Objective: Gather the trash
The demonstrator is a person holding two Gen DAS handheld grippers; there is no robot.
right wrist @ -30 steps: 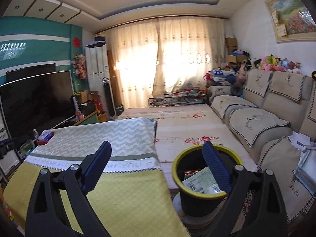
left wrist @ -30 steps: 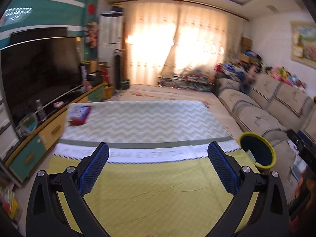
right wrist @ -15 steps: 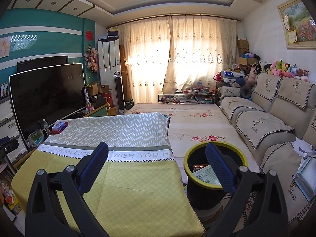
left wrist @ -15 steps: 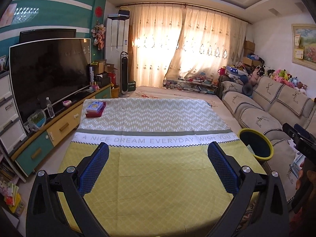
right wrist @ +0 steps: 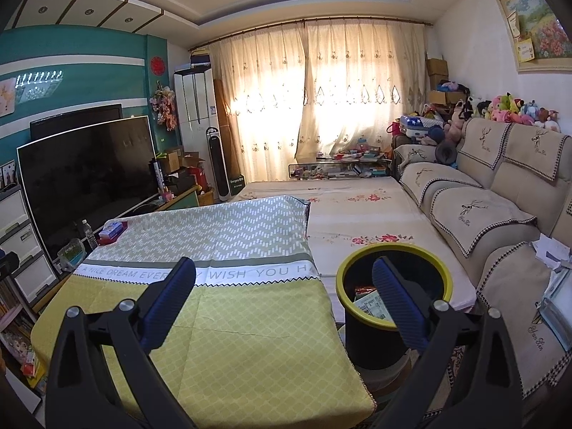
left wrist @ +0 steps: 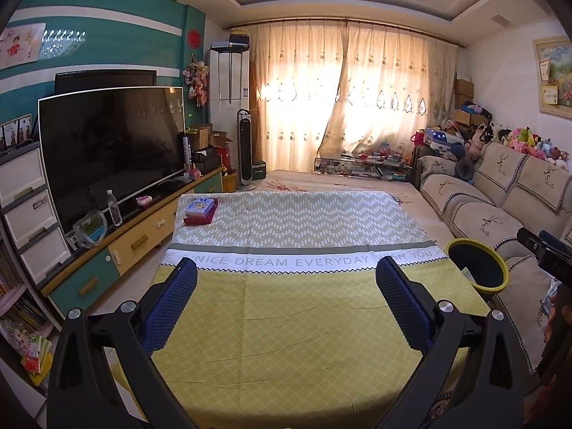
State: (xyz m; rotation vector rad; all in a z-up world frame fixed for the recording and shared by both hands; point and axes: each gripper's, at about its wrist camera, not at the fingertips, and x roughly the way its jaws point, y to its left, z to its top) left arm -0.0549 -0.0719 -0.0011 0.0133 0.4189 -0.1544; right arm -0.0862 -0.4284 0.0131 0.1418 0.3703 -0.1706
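A black trash bin with a yellow rim stands on the floor between the table and the sofa, with paper scraps and wrappers inside. It also shows at the right in the left wrist view. My left gripper is open and empty above the near part of the cloth-covered table. My right gripper is open and empty above the table's right edge, its right finger in front of the bin. The right gripper's body shows in the left wrist view.
A small stack of boxes lies on the table's far left corner. A TV on a low cabinet runs along the left. A beige sofa with papers is on the right. A floral-covered platform lies beyond.
Both grippers have pulled back and risen, so more of the table and room shows. Both stay open and empty.
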